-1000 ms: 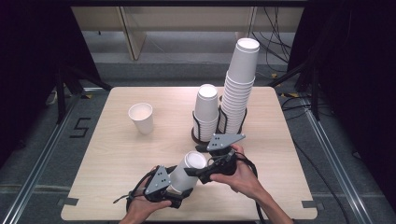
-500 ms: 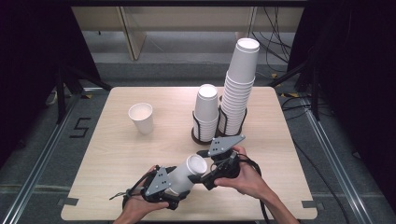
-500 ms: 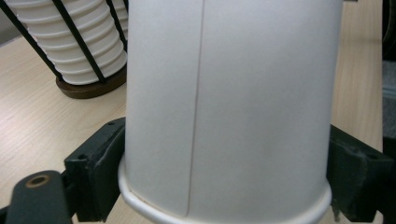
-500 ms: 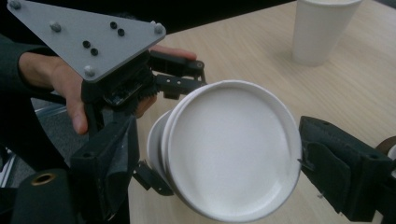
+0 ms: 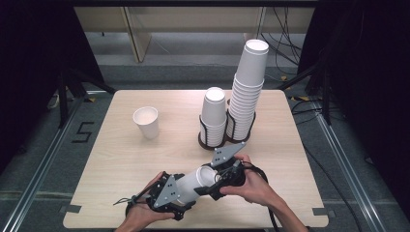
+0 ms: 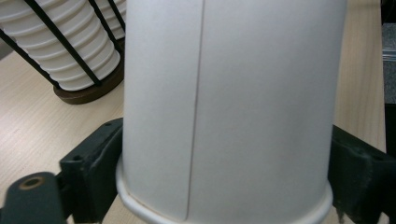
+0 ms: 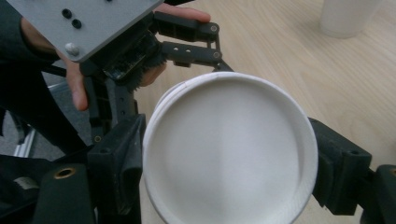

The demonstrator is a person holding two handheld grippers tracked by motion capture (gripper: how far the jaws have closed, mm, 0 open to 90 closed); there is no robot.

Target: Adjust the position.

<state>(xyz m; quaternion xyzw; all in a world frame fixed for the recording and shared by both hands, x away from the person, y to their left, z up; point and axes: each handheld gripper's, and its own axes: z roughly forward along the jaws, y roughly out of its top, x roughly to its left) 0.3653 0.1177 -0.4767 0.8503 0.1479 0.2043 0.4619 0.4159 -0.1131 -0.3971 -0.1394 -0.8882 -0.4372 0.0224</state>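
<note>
Your table [image 5: 121, 164] carries, toward the far side, a tall stack [image 5: 247, 92] of cups and a shorter stack [image 5: 213, 116] beside it, both standing in a black wire holder [image 5: 212, 140]; a lone cup [image 5: 146, 122] stands upright well to their left. Near your edge you hold a white cup [image 5: 196, 182] on its side between both grippers. Your right gripper [image 5: 212, 186] is clamped on it at the end toward the stacks, a jaw tight against each side of the rim. Your left gripper [image 5: 181, 195] has the other end between its jaws, which have just been opening; they sit right by the cup's [image 6: 233, 107] wall, and you cannot tell whether they press on it.
</note>
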